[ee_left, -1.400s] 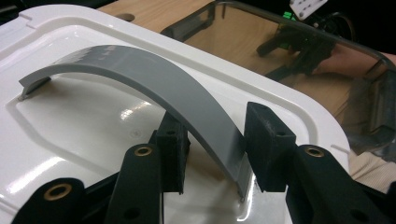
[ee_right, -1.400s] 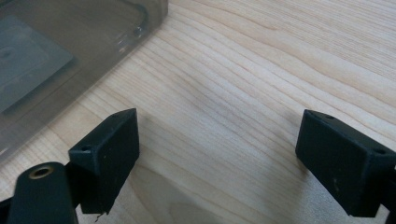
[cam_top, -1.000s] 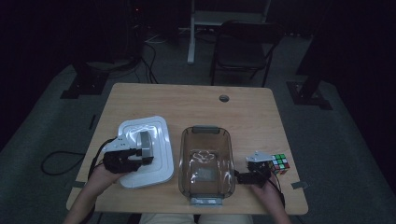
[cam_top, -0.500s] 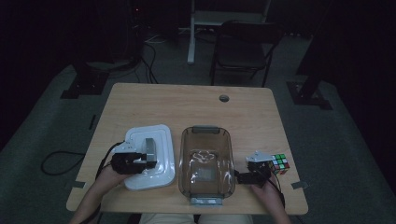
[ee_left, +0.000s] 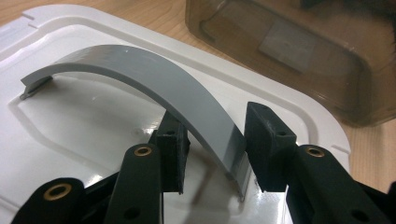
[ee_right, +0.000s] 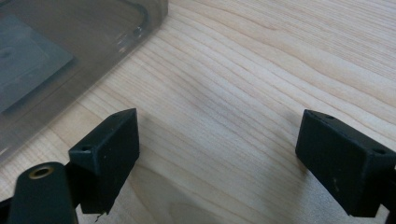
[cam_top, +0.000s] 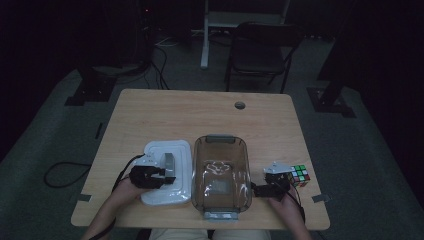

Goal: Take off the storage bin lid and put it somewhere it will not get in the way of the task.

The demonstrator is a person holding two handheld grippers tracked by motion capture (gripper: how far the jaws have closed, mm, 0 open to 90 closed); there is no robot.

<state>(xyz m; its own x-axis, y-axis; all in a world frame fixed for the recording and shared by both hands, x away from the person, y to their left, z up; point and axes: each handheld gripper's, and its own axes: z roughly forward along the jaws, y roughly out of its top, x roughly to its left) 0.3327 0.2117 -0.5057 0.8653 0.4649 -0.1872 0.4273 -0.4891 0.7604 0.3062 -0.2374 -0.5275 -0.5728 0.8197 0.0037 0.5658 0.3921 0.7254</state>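
Note:
A white bin lid (cam_top: 172,155) with a grey arched handle (ee_left: 140,74) lies on the table left of a clear brownish bin (cam_top: 220,145). My left gripper (cam_top: 159,176) is over the lid's near part. In the left gripper view its two pads (ee_left: 267,135) clamp the near end of the handle, so this gripper (ee_left: 217,140) is shut on it. My right gripper (cam_top: 272,181) rests low over bare wood right of the bin (ee_right: 56,51). Its jaws stand wide apart with nothing between them (ee_right: 219,154). A Rubik's cube (cam_top: 300,175) sits just right of it.
The wooden table (cam_top: 200,112) has a round cable hole (cam_top: 240,105) near its far edge. A sheet of film or paper (cam_top: 216,167) lies inside the bin. A dark chair (cam_top: 260,55) stands beyond the table.
The left gripper has come down and toward the person with the lid in its grip; the lid now lies lower beside the bin. The right gripper and the cube have stayed put.

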